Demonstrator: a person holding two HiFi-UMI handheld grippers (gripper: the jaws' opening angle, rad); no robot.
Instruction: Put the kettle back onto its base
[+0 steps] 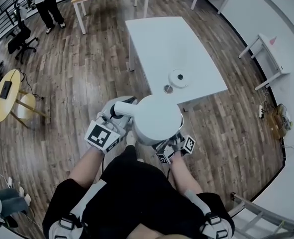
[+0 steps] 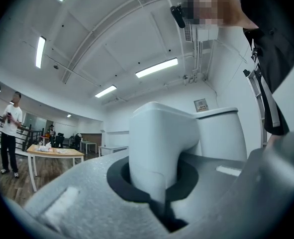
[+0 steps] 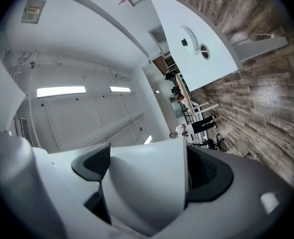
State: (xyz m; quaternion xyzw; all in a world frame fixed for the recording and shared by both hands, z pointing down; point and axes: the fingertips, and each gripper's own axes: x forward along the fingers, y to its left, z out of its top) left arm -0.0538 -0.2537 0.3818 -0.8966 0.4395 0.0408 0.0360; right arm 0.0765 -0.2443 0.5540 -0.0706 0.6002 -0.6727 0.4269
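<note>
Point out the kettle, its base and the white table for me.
Kettle [image 1: 157, 118]: head view, middle of its round top.
Base [image 1: 178, 78]: head view, middle of the disc.
Table [image 1: 159, 41]: head view, bare part of the top.

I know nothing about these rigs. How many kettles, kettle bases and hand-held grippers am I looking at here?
White kettle: 1
Kettle base: 1
Grippers: 2, the left gripper and the right gripper, both clamped on the kettle
Total: 4
</note>
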